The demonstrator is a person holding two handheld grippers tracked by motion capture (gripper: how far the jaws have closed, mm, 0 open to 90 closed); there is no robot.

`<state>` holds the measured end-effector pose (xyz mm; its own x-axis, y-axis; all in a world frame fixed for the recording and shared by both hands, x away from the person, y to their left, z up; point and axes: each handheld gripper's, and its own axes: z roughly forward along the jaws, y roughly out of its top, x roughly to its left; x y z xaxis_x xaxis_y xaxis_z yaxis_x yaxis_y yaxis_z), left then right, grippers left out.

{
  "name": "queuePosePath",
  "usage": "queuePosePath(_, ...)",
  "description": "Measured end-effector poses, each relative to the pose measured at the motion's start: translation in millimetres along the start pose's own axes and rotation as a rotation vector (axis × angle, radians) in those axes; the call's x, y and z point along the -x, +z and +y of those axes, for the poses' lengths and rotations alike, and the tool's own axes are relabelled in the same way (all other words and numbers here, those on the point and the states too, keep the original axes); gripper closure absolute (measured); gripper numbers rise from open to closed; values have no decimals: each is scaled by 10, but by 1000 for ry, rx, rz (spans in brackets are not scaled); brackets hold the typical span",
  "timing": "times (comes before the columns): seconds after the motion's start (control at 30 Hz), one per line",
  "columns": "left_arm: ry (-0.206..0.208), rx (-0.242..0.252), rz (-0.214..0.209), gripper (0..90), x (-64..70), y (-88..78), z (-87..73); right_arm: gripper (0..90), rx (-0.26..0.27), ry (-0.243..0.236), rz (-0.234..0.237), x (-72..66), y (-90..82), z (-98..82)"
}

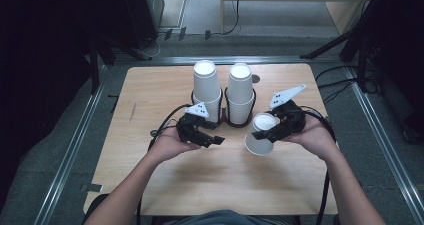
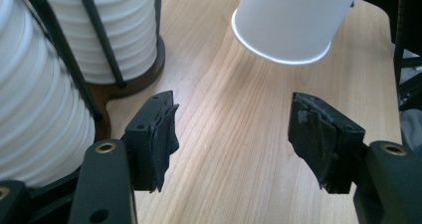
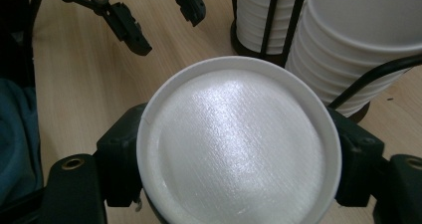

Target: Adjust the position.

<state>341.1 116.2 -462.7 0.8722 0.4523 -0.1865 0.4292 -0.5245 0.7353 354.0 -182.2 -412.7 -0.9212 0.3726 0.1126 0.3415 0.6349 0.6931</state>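
Right tool (image 1: 274,130) pinches a white paper cup (image 1: 261,135) mouth-down, tilted above the wooden tabletop (image 1: 150,95), left tool (image 1: 212,139) spread empty beside it (setting down likely next, needing levelling).

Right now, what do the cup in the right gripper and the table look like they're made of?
Cup: seemingly white foam, maybe coated paper; matte with a fine pebbled sheen on its base, and a thin rolled rim. Table: light wood or wood-look laminate; long straight grain lines, smooth low-gloss finish.
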Motion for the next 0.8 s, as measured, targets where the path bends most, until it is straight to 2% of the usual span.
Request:
queuePosePath(0.07,-5,-11,-4,349,-20,13,-35,248,4,8,19,10,120,-95)
queuePosePath(0.1,-10,-15,-5,349,-28,21,-52,248,4,8,19,10,120,-95)
queuePosePath(0.2,1,-19,-7,350,-58,34,-99,249,-7,19,38,9,258,-174)
queuePosePath(0.37,19,-49,-34,341,-69,75,-134,249,0,18,45,2,319,-194)
queuePosePath(0.43,27,-62,-45,289,-46,88,-132,249,8,26,52,-3,335,-198)
queuePosePath(0.57,44,-73,-99,117,-23,110,-134,249,23,13,59,-27,359,-188)
queuePosePath(0.8,67,-76,-143,9,-8,158,-139,249,47,2,82,-71,420,-141)
